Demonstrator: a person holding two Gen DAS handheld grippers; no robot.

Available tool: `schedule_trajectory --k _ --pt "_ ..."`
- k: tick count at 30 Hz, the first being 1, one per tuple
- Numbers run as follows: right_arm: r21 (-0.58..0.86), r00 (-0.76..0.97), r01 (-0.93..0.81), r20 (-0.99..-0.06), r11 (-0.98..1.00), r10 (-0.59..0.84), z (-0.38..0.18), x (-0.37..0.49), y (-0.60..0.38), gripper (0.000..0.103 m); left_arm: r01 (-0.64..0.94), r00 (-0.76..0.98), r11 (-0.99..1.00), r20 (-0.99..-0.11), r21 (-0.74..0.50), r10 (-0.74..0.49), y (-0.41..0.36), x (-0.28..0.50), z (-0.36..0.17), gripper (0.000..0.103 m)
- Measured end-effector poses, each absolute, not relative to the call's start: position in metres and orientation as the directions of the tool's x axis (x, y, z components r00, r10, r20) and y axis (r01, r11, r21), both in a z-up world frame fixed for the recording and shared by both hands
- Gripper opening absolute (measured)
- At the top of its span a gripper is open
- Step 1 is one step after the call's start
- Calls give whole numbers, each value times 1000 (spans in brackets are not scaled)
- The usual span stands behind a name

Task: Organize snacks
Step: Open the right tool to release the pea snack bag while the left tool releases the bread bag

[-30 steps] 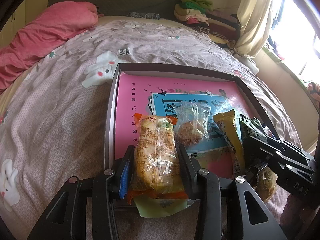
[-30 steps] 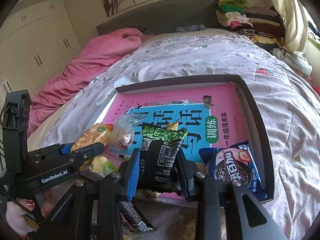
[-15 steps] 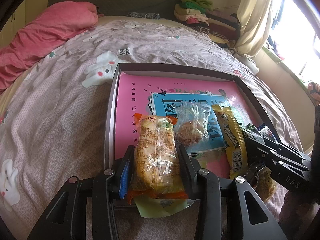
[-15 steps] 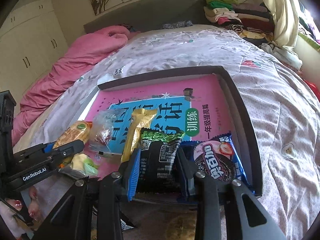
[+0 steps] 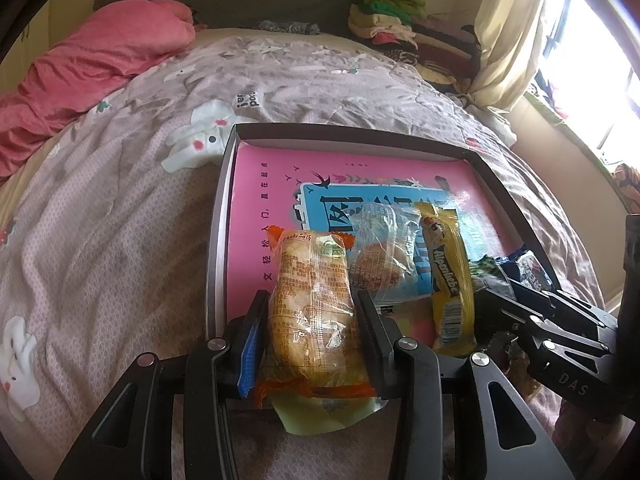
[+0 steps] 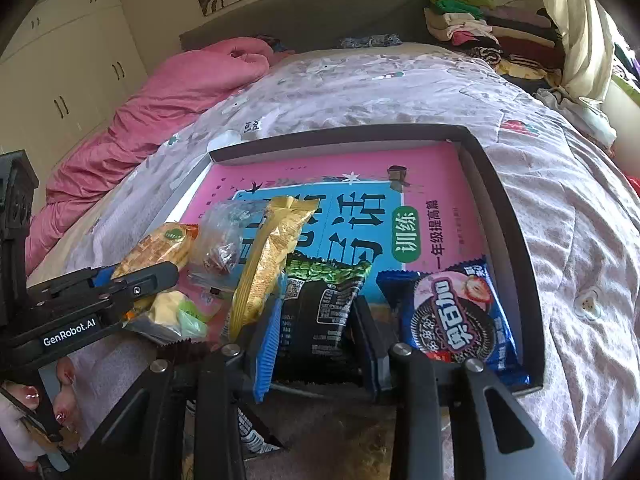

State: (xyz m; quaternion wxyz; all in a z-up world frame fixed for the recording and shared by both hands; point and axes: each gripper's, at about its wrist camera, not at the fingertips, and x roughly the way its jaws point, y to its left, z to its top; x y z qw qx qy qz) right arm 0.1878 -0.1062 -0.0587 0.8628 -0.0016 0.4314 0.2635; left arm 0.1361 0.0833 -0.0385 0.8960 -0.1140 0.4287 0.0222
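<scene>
left hand-held gripper [image 5: 312,320] is gripping the orange bread packet [image 5: 310,304], right hand-held gripper [image 6: 316,320] the black-green packet [image 6: 320,308], both at the tray [image 6: 516,240] near edge; four snacks are lining up, placement seemingly unfinished.

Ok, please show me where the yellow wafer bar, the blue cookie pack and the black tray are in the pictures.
yellow wafer bar [image 5: 446,276]: left wrist view, on the printed brand name.
blue cookie pack [image 6: 456,316]: right wrist view, middle of the wrapper front.
black tray [image 6: 516,248]: right wrist view, on its right wall.
</scene>
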Motion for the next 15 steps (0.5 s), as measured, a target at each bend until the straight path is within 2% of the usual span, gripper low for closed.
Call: schedule_trajectory --k 6,15 --pt "239 492 -446 -739 862 460 -56 186 -114 36 -136 626 973 -778 -187 -62 83 136 -36 44" --pt "266 493 -438 -728 859 477 -52 183 -121 36 -142 623 971 -779 -193 -64 86 133 -35 53"
